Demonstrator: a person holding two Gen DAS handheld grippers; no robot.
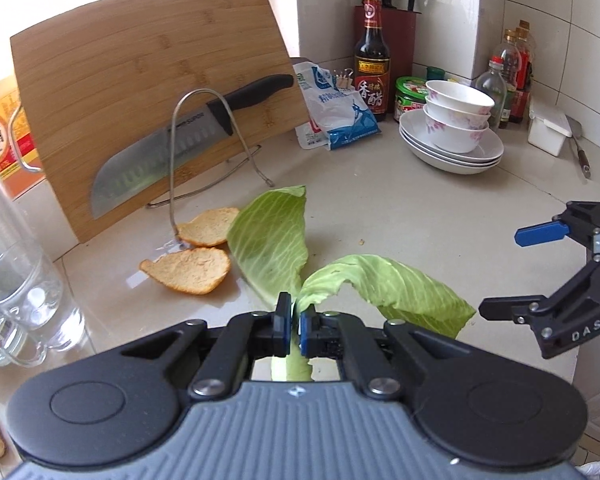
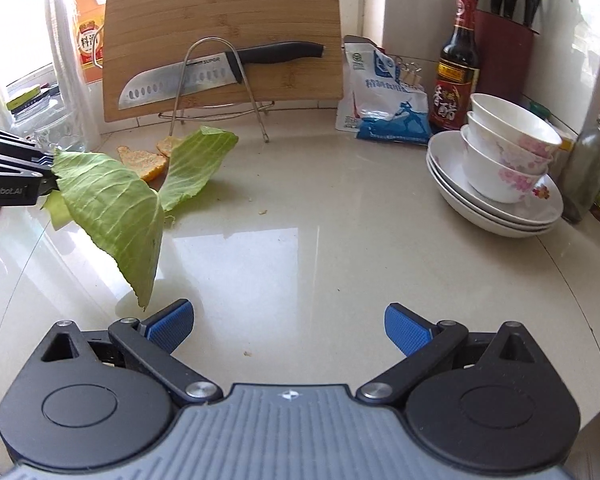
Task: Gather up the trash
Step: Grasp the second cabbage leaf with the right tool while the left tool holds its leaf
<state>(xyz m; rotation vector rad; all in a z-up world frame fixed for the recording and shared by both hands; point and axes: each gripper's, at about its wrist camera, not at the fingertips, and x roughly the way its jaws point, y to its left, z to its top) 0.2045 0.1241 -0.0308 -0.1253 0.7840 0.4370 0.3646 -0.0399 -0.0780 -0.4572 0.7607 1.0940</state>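
My left gripper (image 1: 295,320) is shut on the edge of a green cabbage leaf (image 1: 396,292), which hangs above the counter; in the right wrist view the same leaf (image 2: 112,208) droops from the left gripper (image 2: 48,178) at the left edge. A second cabbage leaf (image 1: 270,236) (image 2: 198,164) lies on the counter. Two orange peels (image 1: 196,254) (image 2: 146,160) rest beside it, near the wire rack. My right gripper (image 2: 288,330) stands open over bare counter with nothing between its fingers; it shows at the right of the left wrist view (image 1: 500,272).
A bamboo cutting board (image 1: 140,92) leans at the back with a knife (image 1: 168,148) on a wire rack. Stacked bowls on plates (image 2: 504,168), a salt bag (image 2: 384,100), a vinegar bottle (image 2: 458,68) and a knife block (image 2: 504,36) stand right. A glass mug (image 1: 24,304) sits left.
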